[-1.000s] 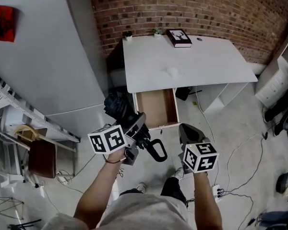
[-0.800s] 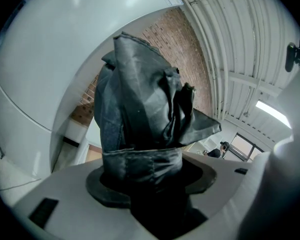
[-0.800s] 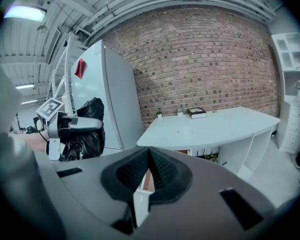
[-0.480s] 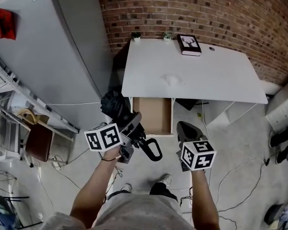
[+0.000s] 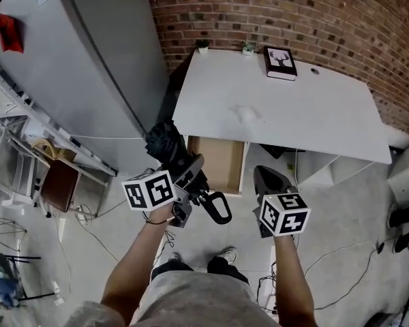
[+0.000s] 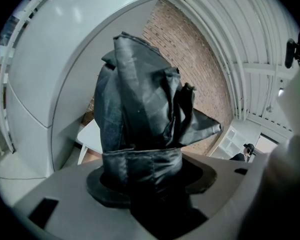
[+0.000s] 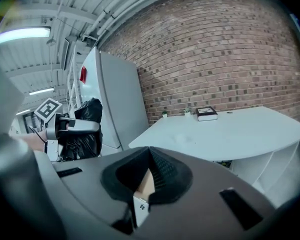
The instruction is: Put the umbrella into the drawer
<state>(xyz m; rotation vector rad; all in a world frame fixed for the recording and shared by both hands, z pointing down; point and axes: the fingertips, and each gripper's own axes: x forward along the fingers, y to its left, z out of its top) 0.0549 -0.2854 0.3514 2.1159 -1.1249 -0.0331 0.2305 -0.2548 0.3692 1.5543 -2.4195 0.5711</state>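
Black folded fabric fills the left gripper's own view. The left gripper is clenched on the umbrella at its strapped waist, and the bundled canopy rises past the pads toward the top of the frame.

Head view shows the same grip. The left gripper is left of centre with the umbrella slantwise across it. The canopy points to the upper left, and the looped handle sticks out at the lower right of the jaws. The marker cube sits on the near side, above the person's forearm. The umbrella is held in the air, outside the drawer.

Right gripper: pads pressed together, nothing gripped. A sliver of tan wood shows behind them. In the head view the right gripper is right of centre, apart from the umbrella handle and level with the other claw.

Drawer: pulled open under the left front edge of the white desk, just above both grippers in the frame. The umbrella canopy lies just left of its left wall.

Desk top: a book with a deer-head cover sits at the far edge. Two small potted plants stand left of it, against the brick wall.

Surroundings:
- A tall grey fridge fills the upper left, with a red patch on it.
- A brown chair is at the left edge.
- Cables trail over the concrete floor at lower right.
- The person's shoes show below the grippers.
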